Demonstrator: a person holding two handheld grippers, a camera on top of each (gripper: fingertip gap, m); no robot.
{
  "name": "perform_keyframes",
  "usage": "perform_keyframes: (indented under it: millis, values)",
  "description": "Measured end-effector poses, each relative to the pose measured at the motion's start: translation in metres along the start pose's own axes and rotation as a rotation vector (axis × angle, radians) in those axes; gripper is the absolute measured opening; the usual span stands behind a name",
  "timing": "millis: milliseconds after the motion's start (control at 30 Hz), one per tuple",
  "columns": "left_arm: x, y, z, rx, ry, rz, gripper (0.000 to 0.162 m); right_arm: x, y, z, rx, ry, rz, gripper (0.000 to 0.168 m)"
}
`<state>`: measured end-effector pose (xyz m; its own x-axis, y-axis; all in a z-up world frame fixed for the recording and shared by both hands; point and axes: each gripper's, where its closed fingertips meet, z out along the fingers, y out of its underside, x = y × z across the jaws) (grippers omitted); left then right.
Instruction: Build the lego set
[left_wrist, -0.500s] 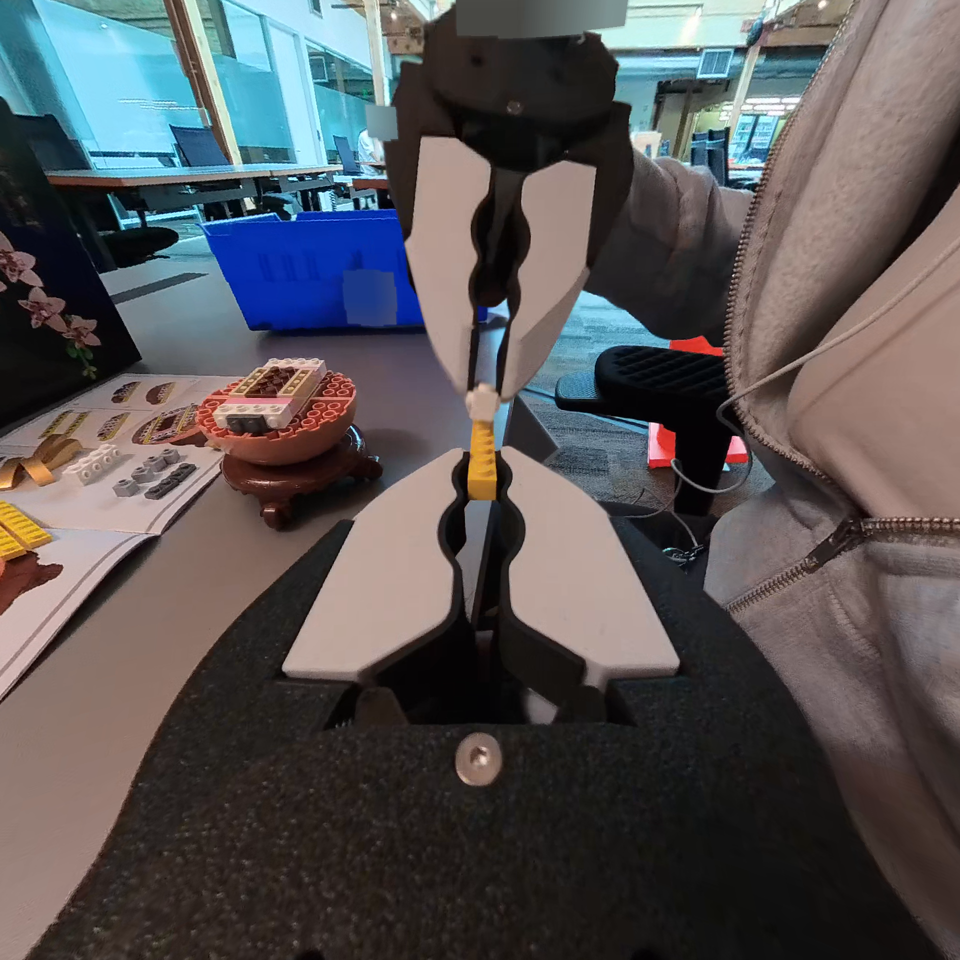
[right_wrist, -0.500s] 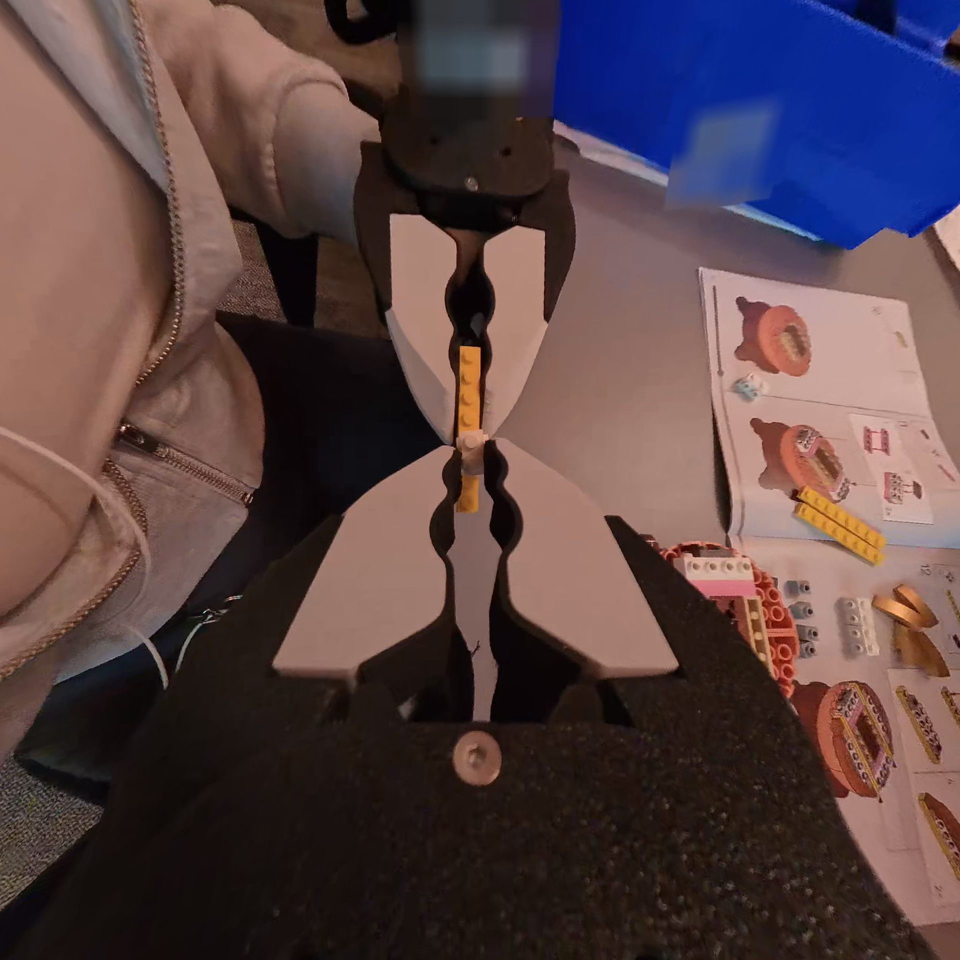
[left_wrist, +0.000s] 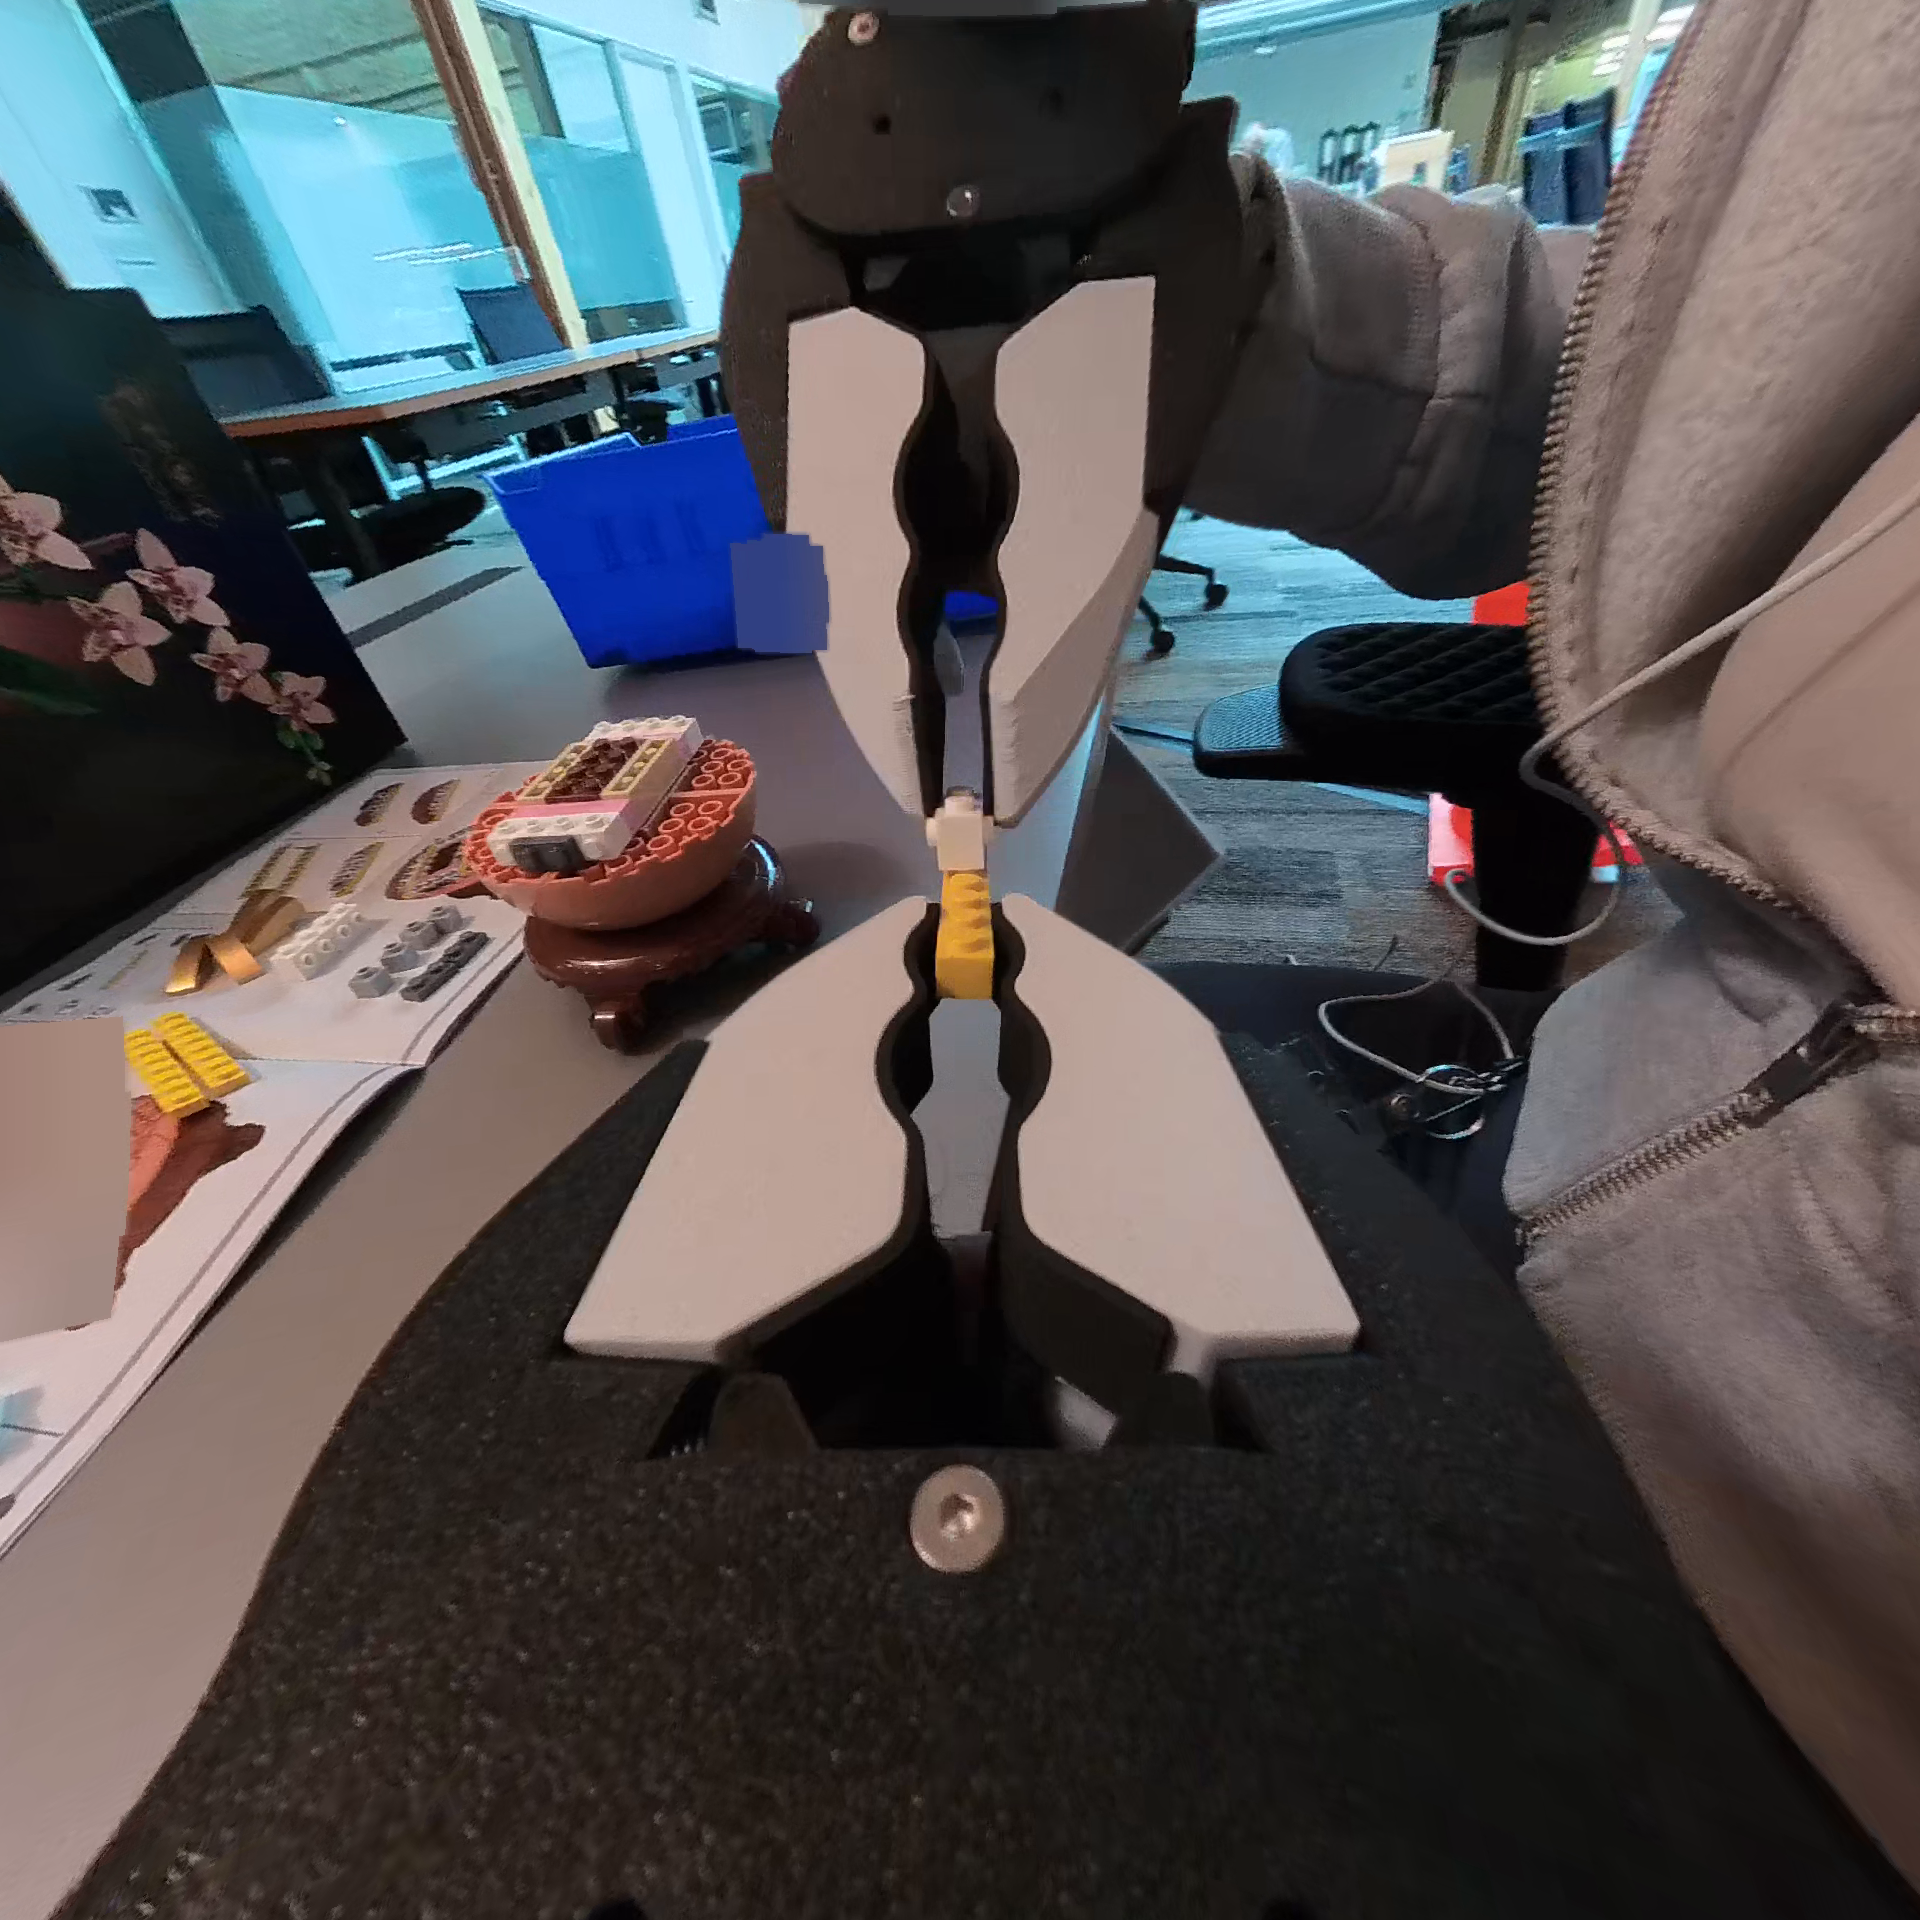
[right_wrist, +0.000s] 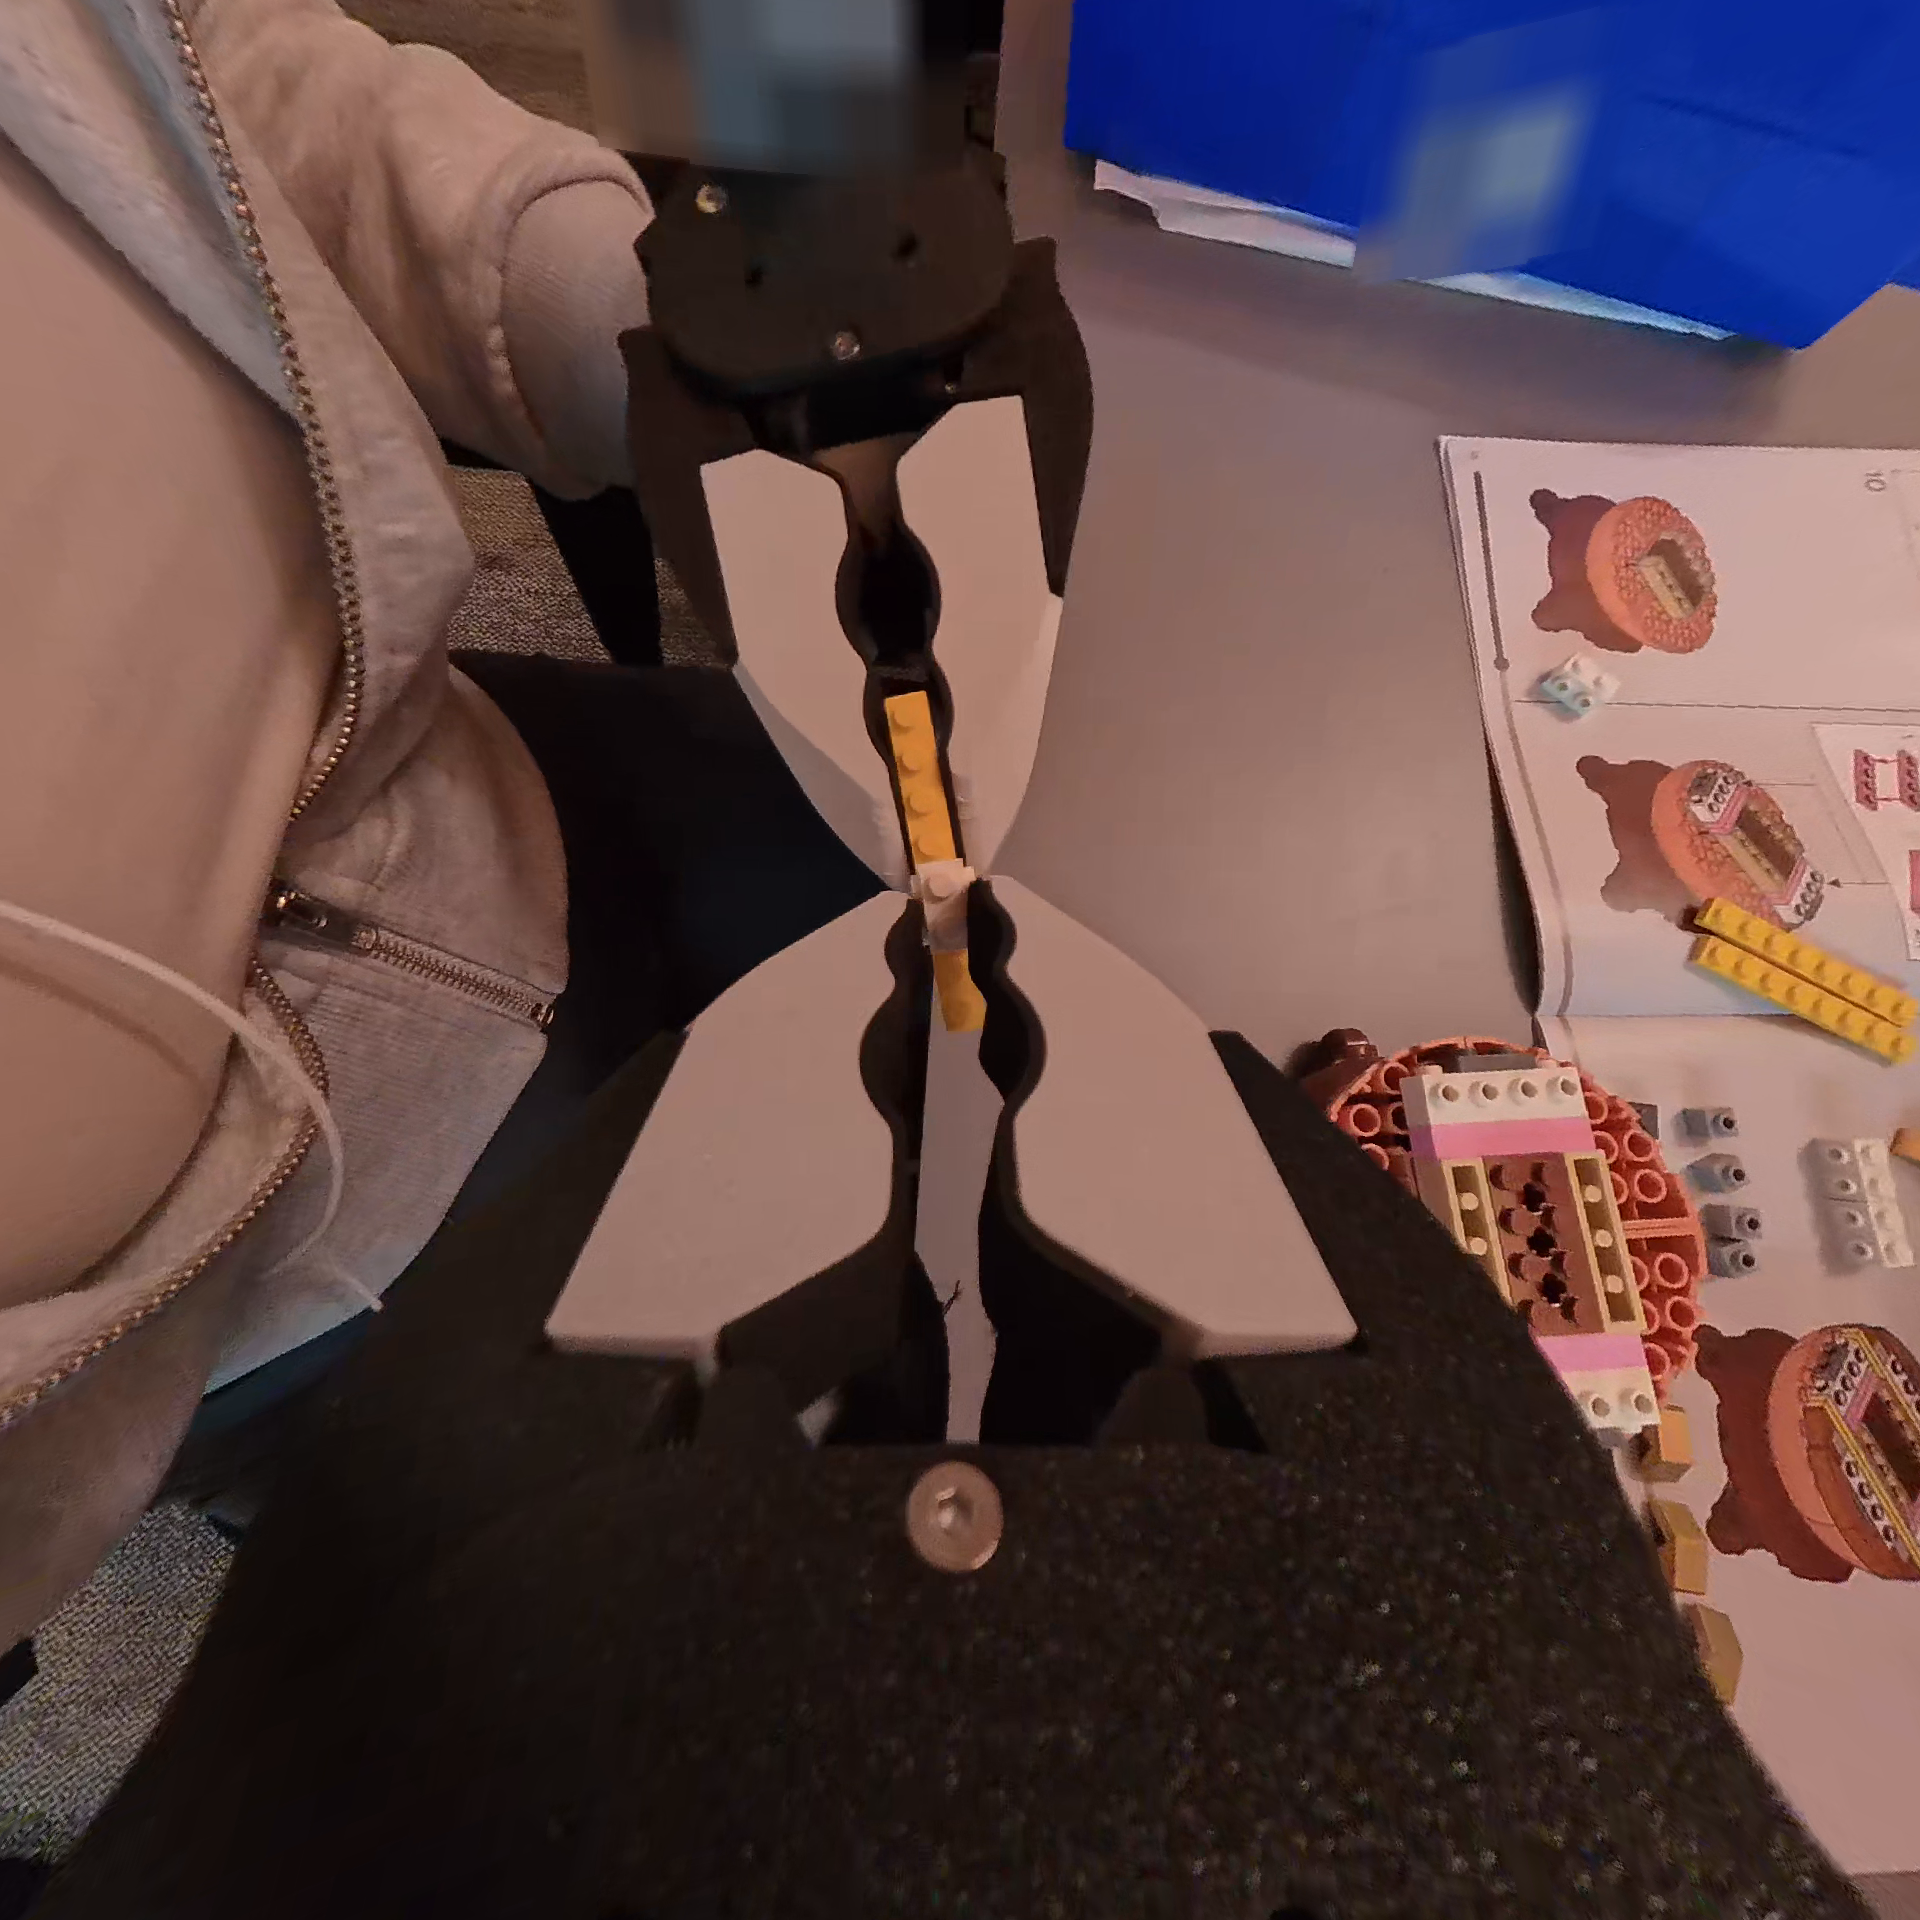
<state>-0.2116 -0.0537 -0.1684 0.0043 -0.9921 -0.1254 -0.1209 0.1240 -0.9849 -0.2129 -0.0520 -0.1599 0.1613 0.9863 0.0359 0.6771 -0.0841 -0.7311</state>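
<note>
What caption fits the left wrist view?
Left gripper holds yellow plate while right gripper presses on white piece.

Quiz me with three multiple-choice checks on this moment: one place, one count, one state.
1. Where does the half-built pot model stand?
A. In the blue bin
B. On the grey table, at the booklet's edge
C. On the chair

2. How many loose yellow plates lie on the booklet?
A. Two
B. Four
C. None

3. What is the left gripper doing?
A. Open, empty
B. Shut, empty
C. Shut on the long yellow plate

Answers: B, its brown stand rests on the tabletop; A, a pair lies side by side on the page; C, its jaws pinch that plate while the right gripper holds a white piece against it.
</note>
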Motion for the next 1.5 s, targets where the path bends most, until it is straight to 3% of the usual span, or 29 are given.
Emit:
perform_keyframes:
  millis: [267,700,1267,1500]
  values:
    - [-0.002,0.003,0.002,-0.038,-0.034,0.023,0.007,0.001,0.005,0.001,-0.053,0.036,-0.101,0.008]
    - [-0.003,0.007,0.000,-0.052,-0.047,0.051,0.007,0.001,0.007,0.008,-0.063,0.008,-0.089,0.008]
    - [-0.008,-0.012,-0.010,0.093,-0.031,-0.033,0.007,0.005,-0.015,0.001,0.113,0.026,-0.113,0.009]
    - [-0.026,-0.029,-0.020,0.239,-0.047,-0.277,0.007,0.018,-0.037,-0.003,0.202,0.077,-0.116,0.042]
